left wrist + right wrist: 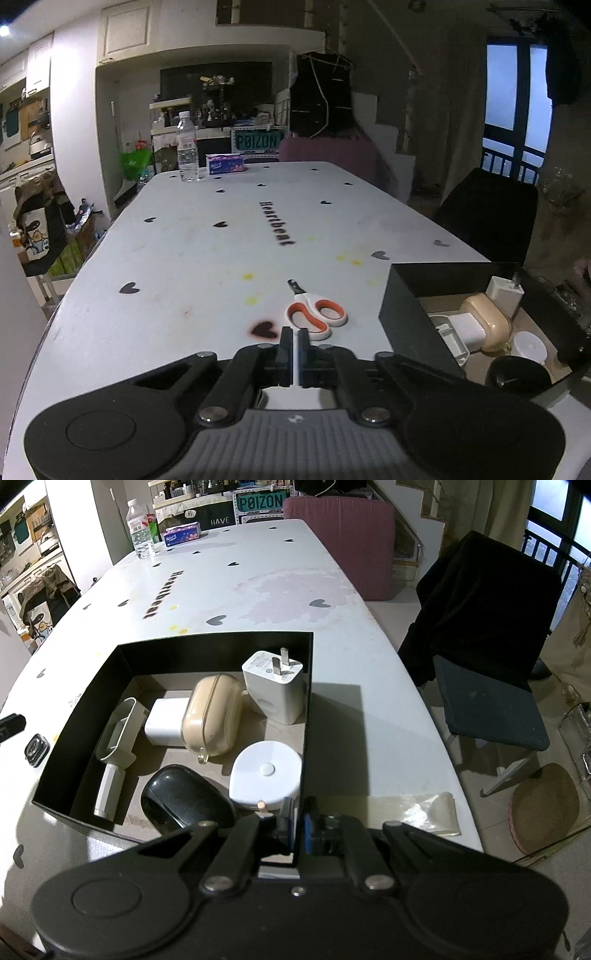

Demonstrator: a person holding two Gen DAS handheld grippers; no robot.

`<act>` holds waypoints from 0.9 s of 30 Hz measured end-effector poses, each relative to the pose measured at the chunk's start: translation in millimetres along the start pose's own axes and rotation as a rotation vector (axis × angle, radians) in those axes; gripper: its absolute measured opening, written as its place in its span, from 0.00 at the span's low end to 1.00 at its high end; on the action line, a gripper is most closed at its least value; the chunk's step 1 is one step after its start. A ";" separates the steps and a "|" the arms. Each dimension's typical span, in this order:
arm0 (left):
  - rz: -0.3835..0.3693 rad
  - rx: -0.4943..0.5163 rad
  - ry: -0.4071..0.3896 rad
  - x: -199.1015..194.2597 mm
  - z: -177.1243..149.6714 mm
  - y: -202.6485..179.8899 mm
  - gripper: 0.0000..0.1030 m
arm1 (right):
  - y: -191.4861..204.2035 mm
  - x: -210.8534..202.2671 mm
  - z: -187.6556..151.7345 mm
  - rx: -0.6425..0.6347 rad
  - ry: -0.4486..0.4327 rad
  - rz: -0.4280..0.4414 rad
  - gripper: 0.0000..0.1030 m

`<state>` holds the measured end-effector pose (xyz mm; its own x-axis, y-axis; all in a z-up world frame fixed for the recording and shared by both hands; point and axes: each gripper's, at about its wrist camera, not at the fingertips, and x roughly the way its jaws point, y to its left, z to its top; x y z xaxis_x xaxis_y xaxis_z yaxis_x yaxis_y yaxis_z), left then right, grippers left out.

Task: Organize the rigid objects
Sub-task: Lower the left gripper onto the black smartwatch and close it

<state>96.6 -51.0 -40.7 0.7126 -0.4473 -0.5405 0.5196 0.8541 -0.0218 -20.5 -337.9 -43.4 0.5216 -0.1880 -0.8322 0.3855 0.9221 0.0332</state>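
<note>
Left gripper (295, 334), jaws closed and empty, is hovering near the scissors (314, 312), the last item outside the black box (406, 314); next move needs reopening and grasping them, while the right gripper (298, 814) is pinching the box's near wall.

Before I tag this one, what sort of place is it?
Most likely a lived-in home, a dining area next to a kitchen. A long table with heart prints holds a water bottle and tissue box; cluttered shelves stand behind it, and a chair sits beside it.
</note>
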 end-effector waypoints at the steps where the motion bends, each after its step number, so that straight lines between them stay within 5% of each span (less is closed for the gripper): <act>1: 0.001 -0.009 0.011 2.8 -0.9 3.2 0.12 | -0.4 0.1 0.3 -0.001 0.000 0.000 0.06; 3: 0.020 -0.021 0.039 9.0 -2.9 10.8 0.30 | -0.5 0.1 0.4 0.000 0.000 0.000 0.06; 5: 0.022 -0.011 0.061 13.2 -3.9 18.7 0.59 | -0.2 0.0 0.4 0.000 0.000 0.001 0.06; 8: 0.054 -0.007 0.089 18.1 -6.1 32.8 0.80 | -0.4 0.0 0.4 0.000 0.000 0.001 0.06; 15: 0.051 0.056 0.173 35.3 -18.7 27.9 0.80 | -0.5 0.0 0.5 0.000 0.000 0.001 0.06; 21: 0.061 0.119 0.160 51.9 -23.2 29.0 0.81 | 0.2 -0.2 0.1 0.000 0.000 0.002 0.06; 27: -0.059 0.061 0.182 51.9 -23.0 39.1 0.76 | 0.6 -0.3 -0.2 0.001 0.000 0.002 0.06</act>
<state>143.1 -34.7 -88.9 0.5860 -0.4364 -0.6828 0.5899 0.8074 -0.0099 -20.6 -337.2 -43.2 0.5221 -0.1856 -0.8324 0.3851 0.9222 0.0360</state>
